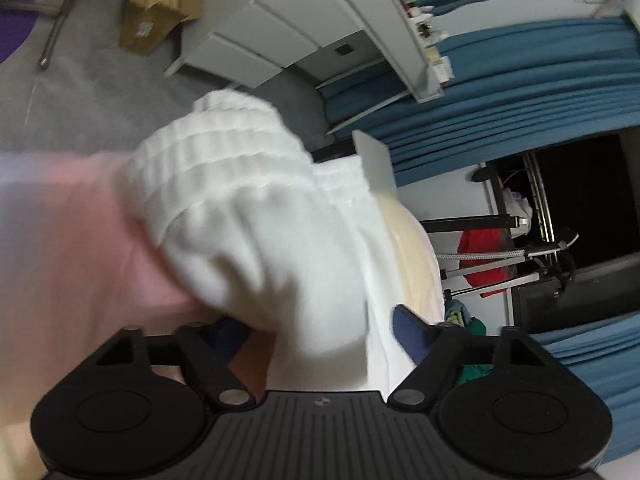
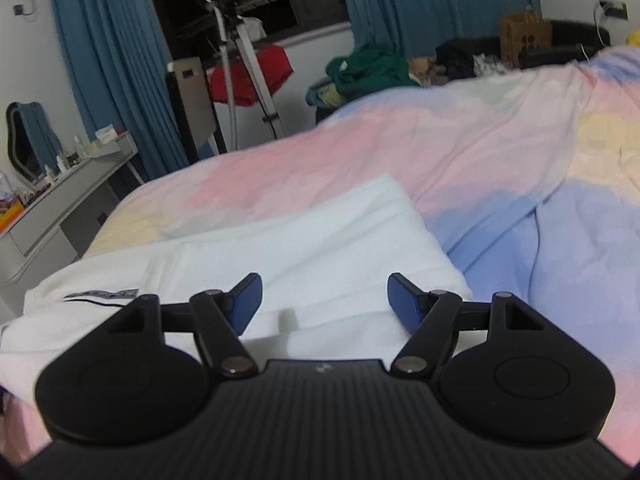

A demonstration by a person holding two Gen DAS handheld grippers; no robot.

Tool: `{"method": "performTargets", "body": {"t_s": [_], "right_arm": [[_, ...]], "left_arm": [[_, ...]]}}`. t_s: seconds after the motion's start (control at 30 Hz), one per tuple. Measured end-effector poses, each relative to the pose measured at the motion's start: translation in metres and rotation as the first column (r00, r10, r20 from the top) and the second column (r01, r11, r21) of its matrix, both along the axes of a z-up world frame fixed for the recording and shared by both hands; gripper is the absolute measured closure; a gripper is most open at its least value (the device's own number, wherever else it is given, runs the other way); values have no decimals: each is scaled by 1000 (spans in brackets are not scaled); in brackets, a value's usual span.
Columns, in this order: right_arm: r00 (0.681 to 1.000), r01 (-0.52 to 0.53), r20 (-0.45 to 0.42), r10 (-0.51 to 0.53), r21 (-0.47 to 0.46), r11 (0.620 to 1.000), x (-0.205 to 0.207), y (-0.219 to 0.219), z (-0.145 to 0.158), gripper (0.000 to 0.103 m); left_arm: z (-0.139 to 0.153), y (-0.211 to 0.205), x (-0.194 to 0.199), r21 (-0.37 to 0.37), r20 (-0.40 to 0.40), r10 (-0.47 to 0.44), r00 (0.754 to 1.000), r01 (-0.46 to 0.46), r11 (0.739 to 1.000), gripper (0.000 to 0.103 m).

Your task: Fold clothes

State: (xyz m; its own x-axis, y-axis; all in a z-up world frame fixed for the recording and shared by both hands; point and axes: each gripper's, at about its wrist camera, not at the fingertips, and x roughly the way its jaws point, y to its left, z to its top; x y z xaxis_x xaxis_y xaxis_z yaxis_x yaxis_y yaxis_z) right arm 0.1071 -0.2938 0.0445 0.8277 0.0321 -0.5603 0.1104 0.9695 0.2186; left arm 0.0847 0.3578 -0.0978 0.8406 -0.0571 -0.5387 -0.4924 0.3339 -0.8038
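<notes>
A white garment (image 1: 256,216) with a ribbed elastic band hangs bunched between the fingers of my left gripper (image 1: 320,328). The jaws stand wide apart and the cloth hides the left finger; the right blue pad (image 1: 412,332) shows beside the cloth. The same white garment (image 2: 304,248) lies partly folded on the pastel bed cover (image 2: 440,148) in the right wrist view. My right gripper (image 2: 324,300) is open and empty just above its near edge.
A grey desk (image 2: 60,200) with small bottles stands left of the bed. A tripod (image 2: 248,60), red cloth (image 2: 252,76) and a pile of clothes (image 2: 368,68) stand beyond the bed by blue curtains. A cardboard box (image 1: 156,4) sits on the floor.
</notes>
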Motion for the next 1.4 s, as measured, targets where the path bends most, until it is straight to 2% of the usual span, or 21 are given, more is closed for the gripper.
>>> {"method": "performTargets", "body": {"t_s": [0.1,0.23,0.33,0.37,0.43,0.53,0.6,0.63,0.73,0.8,0.9,1.03,1.17,1.3,1.4], "right_arm": [[999,-28,-26,27,-72,997,2,11,-6,32],[997,-61,-49,53,-175,983,5,25,-14,31],[998,-50,-47,43,-151,987,4,22,-13,31],[998,-47,-51,41,-116,992,4,17,-11,31],[997,-48,-67,46,-28,998,-1,2,2,32],[999,5,-37,-3,76,997,-17,-28,25,32],[999,39,-19,-38,59,997,-21,-41,32,32],[998,52,-36,-51,40,998,-20,-44,29,31],[986,31,-161,-35,-27,999,-7,-45,6,31],[978,5,-208,-18,-61,998,-4,-42,-12,27],[978,14,-209,-23,-43,999,-4,-44,-11,25],[980,22,-200,-19,12,1000,-4,-50,-4,24],[983,41,-183,-27,75,996,-7,-63,5,24],[988,75,-146,-55,136,988,-12,-83,18,24],[990,104,-108,-85,178,979,-18,-100,29,24]], "left_arm": [[7,-20,19,141,-47,-30,998,36,989,50],[23,-42,19,281,-51,-33,998,46,959,64],[31,-52,23,349,-64,-43,997,63,935,74],[34,-56,21,368,-68,-51,996,73,927,76],[39,-62,21,402,-75,-66,995,90,911,78],[46,-70,18,456,-81,-78,994,106,884,79],[49,-78,16,492,-89,-80,993,114,863,80],[51,-83,15,514,-94,-82,992,118,850,80],[58,-96,13,577,-102,-88,991,131,806,80],[62,-105,9,612,-104,-93,990,138,779,81],[70,-121,4,676,-107,-101,989,147,722,81],[87,-155,0,764,-96,-97,991,136,630,84],[115,-200,-6,850,-16,-120,993,77,521,86],[141,-261,-7,920,42,-178,983,32,391,88],[158,-317,-1,945,70,-232,970,10,327,90]]}}
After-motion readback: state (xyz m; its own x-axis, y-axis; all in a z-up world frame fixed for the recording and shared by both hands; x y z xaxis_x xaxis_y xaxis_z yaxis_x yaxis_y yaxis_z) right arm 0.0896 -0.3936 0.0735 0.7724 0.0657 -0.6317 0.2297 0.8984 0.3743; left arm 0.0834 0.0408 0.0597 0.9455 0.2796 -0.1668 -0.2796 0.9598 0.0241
